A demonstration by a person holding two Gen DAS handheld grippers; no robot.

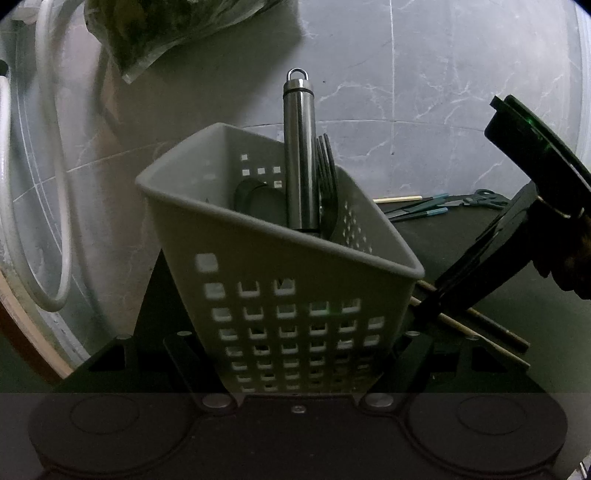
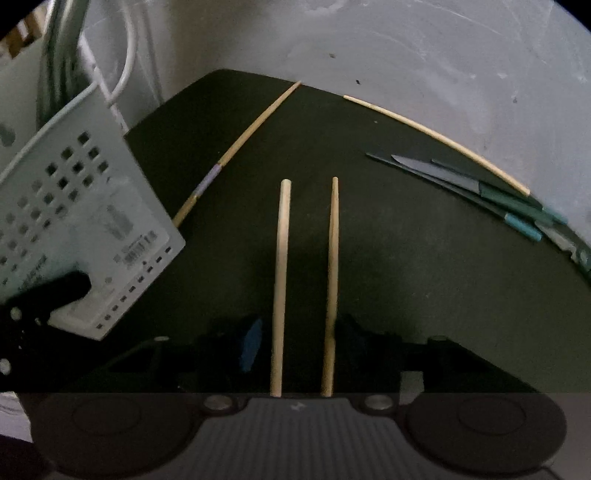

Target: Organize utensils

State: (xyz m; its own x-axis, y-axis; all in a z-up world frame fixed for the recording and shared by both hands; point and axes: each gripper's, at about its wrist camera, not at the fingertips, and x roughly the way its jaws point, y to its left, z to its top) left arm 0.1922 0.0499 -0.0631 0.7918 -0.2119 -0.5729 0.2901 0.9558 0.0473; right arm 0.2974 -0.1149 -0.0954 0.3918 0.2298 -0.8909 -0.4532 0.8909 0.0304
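My left gripper (image 1: 295,343) is shut on a grey perforated basket (image 1: 295,295), one finger on each side of its lower part, and the basket leans. A steel handle (image 1: 300,155), black forks (image 1: 327,177) and a round black piece (image 1: 258,199) stand inside it. My right gripper (image 2: 303,339) points down at the dark mat (image 2: 406,277) with its jaws apart. Two pale chopsticks (image 2: 282,258) lie side by side between them, a gap between the two. In the left wrist view the right gripper (image 1: 432,299) stands just right of the basket. The basket (image 2: 74,206) fills the right wrist view's left side.
A banded chopstick (image 2: 251,129) and a plain one (image 2: 436,136) lie further out on the mat. Teal-handled knives (image 2: 480,184) and scissors (image 1: 484,199) lie at the right. A white hose (image 1: 55,184) and a bag of greens (image 1: 166,29) hang by the marbled wall.
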